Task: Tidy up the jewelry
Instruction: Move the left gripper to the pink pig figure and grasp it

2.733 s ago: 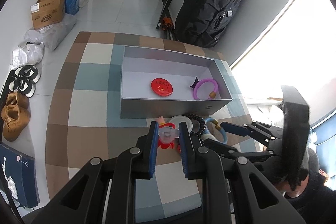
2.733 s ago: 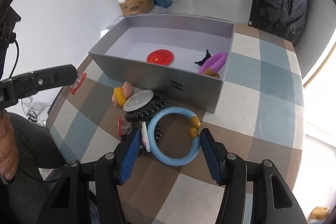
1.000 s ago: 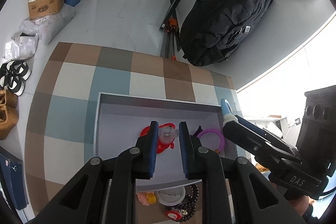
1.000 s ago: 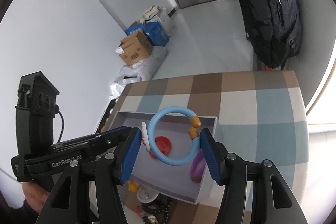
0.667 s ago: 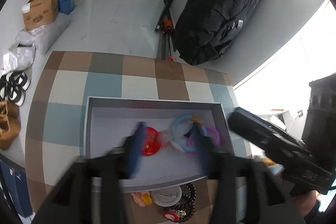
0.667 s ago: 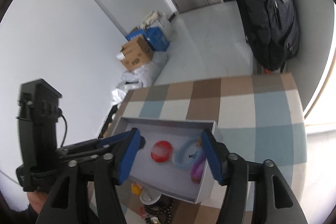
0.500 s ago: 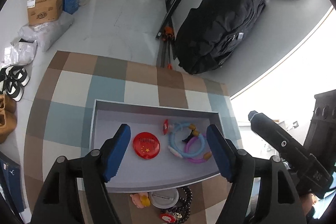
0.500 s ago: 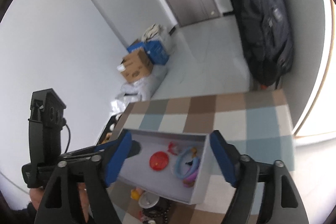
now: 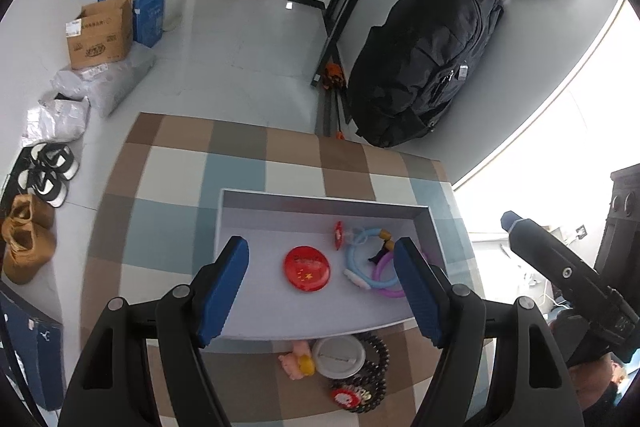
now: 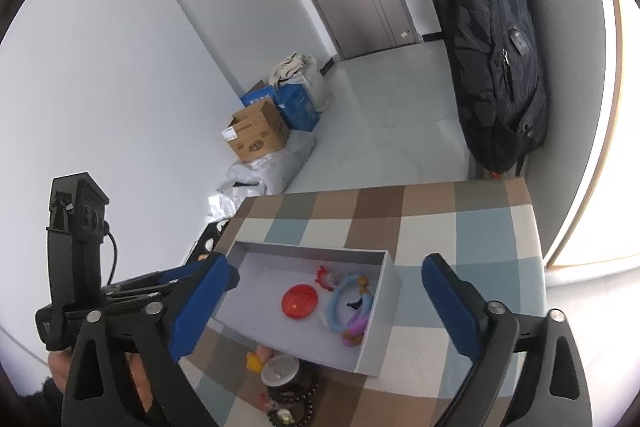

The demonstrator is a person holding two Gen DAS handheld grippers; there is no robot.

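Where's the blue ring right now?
The blue ring lies inside the grey box, toward its right end, overlapping the purple ring, right of the red disc.

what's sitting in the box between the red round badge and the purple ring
The light blue ring lies between the red badge and the purple ring, overlapping the purple one; clearest in the left wrist view.

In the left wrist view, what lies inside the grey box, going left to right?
Round red badge → small red clip-like piece → light blue ring bracelet → purple ring bracelet, which overlaps the blue one.
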